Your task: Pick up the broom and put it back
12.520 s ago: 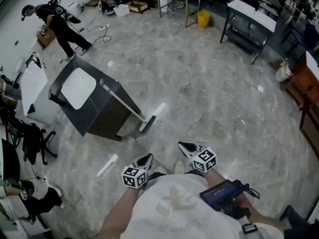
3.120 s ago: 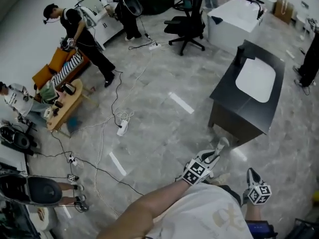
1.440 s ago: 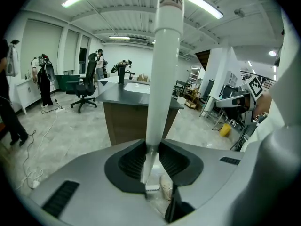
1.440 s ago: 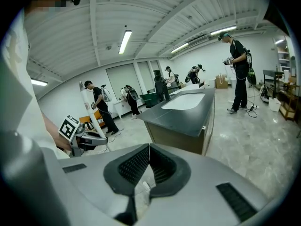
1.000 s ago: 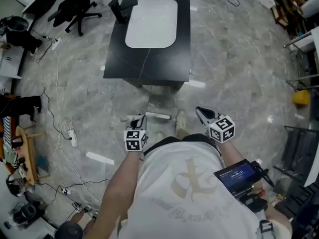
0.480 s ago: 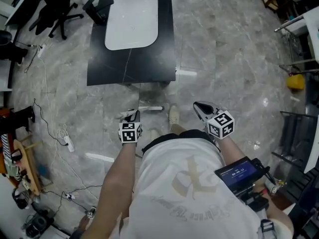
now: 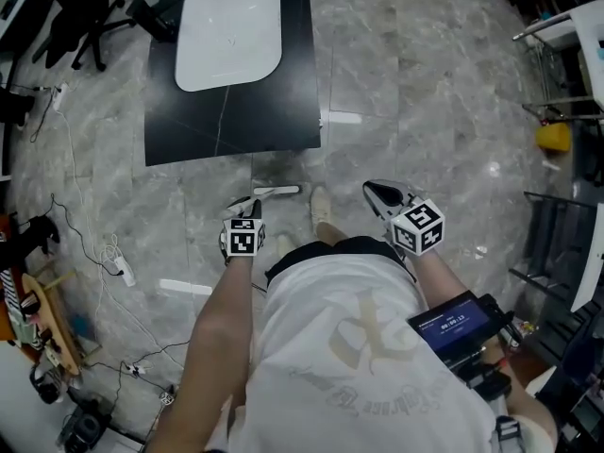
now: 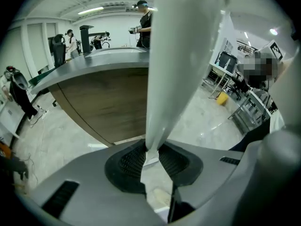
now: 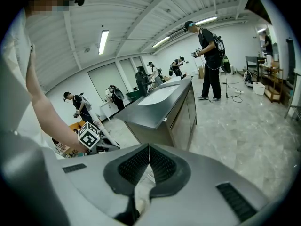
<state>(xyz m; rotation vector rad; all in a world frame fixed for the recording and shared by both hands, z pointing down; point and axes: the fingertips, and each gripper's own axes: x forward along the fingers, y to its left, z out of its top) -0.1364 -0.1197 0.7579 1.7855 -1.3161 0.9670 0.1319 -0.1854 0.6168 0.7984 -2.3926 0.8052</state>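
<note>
The broom's white handle (image 8: 181, 46) runs up through my left gripper (image 8: 151, 150), whose pads are clamped on it. In the head view the left gripper (image 7: 243, 207) hangs low in front of the black table (image 7: 236, 111), and the broom's white head (image 7: 276, 191) lies on the floor just past it, near the table's foot. My right gripper (image 7: 381, 194) is held to the right of my legs, jaws together with nothing between them (image 9: 149, 148). From the right gripper view the left gripper's marker cube (image 9: 89, 134) and a stretch of handle (image 9: 108, 135) show beside the table (image 9: 160, 112).
The table carries a white inset top (image 7: 229, 28). Cables and a power strip (image 7: 121, 274) trail over the floor at left, an office chair (image 7: 85, 17) stands at far left. A yellow bin (image 7: 552, 137) and metal racks are at right. Several people (image 9: 209, 55) stand further off.
The broom, earlier leaning on the table, is now in my left gripper. Over the last second that gripper sank a little with it, and the table drifted up and left in the head view.
</note>
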